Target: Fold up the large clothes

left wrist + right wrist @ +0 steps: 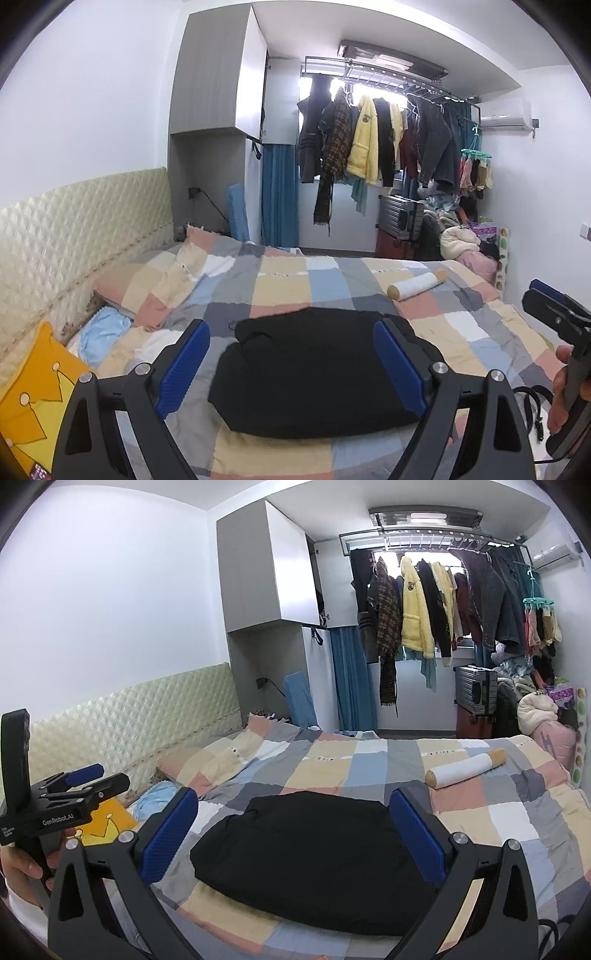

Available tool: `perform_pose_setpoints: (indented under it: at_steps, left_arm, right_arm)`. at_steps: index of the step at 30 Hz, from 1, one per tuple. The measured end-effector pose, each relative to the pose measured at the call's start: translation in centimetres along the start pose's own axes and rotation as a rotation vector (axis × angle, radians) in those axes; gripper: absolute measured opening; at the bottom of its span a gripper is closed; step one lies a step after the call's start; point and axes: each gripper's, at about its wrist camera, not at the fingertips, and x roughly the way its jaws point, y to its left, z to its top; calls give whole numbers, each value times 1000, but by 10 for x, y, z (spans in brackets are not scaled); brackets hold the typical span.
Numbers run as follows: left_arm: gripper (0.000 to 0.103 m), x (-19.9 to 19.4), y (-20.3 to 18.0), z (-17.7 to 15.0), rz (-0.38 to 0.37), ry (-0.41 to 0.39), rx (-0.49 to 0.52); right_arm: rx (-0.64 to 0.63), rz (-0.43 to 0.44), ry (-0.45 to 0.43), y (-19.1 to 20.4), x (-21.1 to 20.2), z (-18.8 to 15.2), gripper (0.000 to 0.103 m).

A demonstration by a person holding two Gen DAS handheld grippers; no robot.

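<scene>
A black garment (317, 373) lies folded into a compact bundle on the checked bedspread (332, 280); it also shows in the right wrist view (310, 864). My left gripper (291, 328) is open and empty, held above the near side of the bundle, its blue pads (184, 365) wide apart. My right gripper (291, 797) is open and empty too, above the bundle. Each gripper shows at the edge of the other's view: the right one (546, 295) at the right, the left one (96, 775) at the left.
A white roll (417, 284) lies on the far right of the bed. Pillows (147, 284) and a yellow cushion (33, 398) sit by the quilted headboard (74, 229). Clothes hang on a rack (388, 140) by the window. A suitcase (400, 218) and heaped laundry stand beyond the bed.
</scene>
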Motion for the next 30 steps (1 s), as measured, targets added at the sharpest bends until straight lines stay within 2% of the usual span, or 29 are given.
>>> perform_pose_setpoints:
  at_steps: [9,14,18,30]
  left_arm:
    - [90,-1,-5,-27,-17,42,-32]
    - [90,5,-4,-37,17,60,-37]
    - [90,13,-4,-48,14,82,-41]
    - [90,36,-9,-74,24,113,-26]
  right_arm:
    - [11,-35,41,10,-7,-28,103]
    - [18,-72,55,8,-11,-39,103]
    - [33,-92,67,7,-13,-51,103]
    - [72,-134,121,2,3,-85,103]
